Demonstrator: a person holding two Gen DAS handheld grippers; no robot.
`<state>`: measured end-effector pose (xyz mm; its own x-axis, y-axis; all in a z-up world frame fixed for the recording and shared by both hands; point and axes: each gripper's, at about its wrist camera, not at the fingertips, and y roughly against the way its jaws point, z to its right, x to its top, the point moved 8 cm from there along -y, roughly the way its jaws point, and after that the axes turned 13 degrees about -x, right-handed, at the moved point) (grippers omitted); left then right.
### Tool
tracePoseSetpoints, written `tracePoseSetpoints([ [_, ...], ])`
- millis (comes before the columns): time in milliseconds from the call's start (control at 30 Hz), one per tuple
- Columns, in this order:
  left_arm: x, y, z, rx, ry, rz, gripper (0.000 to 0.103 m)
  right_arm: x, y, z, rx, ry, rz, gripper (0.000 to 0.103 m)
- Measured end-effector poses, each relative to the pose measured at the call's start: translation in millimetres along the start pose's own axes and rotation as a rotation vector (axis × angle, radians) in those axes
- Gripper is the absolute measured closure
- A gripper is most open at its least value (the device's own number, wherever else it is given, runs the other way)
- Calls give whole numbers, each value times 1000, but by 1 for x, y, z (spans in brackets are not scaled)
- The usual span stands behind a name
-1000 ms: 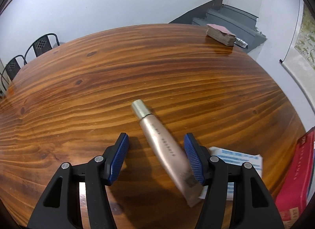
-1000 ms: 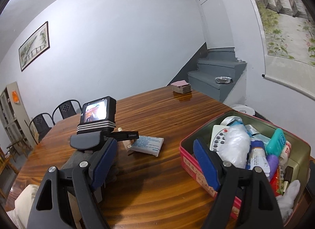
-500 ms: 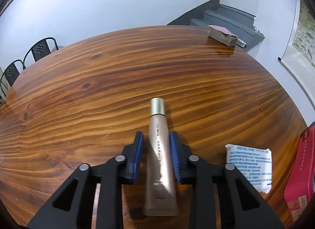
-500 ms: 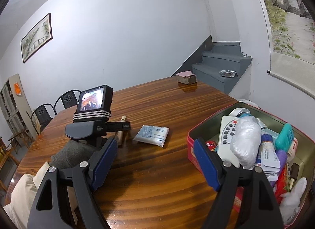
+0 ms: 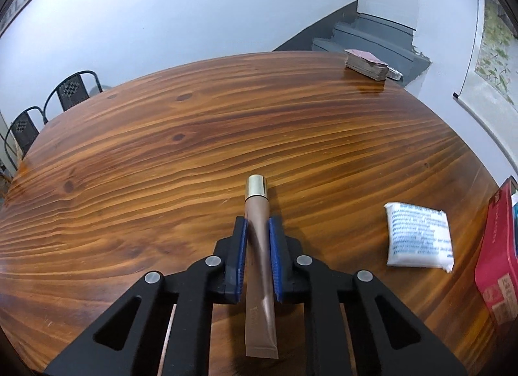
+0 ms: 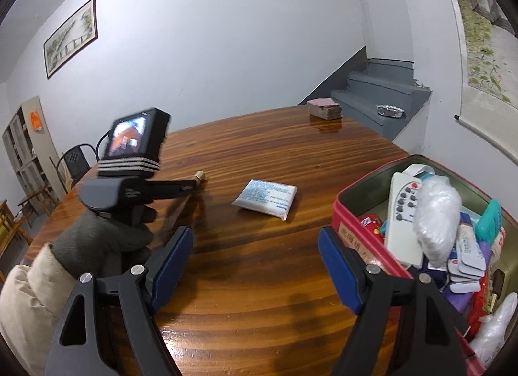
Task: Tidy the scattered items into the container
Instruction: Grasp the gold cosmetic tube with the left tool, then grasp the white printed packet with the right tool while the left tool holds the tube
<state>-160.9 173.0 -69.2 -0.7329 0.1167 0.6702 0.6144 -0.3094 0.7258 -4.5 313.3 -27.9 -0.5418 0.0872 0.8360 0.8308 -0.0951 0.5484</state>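
Left gripper (image 5: 258, 230) is clamping the bronze cosmetic tube (image 5: 259, 256) lengthwise along its fingers, gold cap pointing forward over the table (image 5: 194, 149), with the red tin (image 6: 365, 224) lying rightward by the table's right edge, nearer the idle, spread-fingered right gripper (image 6: 255, 269).

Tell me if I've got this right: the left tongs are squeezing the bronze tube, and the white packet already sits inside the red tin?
Not quite. The right wrist view shows the white packet lying on the table, beside the red tin. The left tongs do squeeze the bronze tube.
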Motion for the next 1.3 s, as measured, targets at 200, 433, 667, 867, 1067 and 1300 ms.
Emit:
tracePoseSetpoints([
  [200,-20,17,-19,7,3,-13,89,-3,-21,-12,34,16,-63,20],
  [433,-26,48,-42,-7,53,28,89,5,-60,-45,-5,134,-103,20],
  [667,-22,61,-47,-34,79,53,89,28,-117,-55,-79,156,-140,20],
  [867,-27,48,-49,-33,79,13,89,45,-167,-45,-125,136,-204,20],
  [1067,-33,42,-59,-17,103,-9,88,40,-188,-33,-64,67,-302,21],
  [1300,-34,40,-63,-27,121,-23,87,22,-172,-42,54,62,-351,21],
])
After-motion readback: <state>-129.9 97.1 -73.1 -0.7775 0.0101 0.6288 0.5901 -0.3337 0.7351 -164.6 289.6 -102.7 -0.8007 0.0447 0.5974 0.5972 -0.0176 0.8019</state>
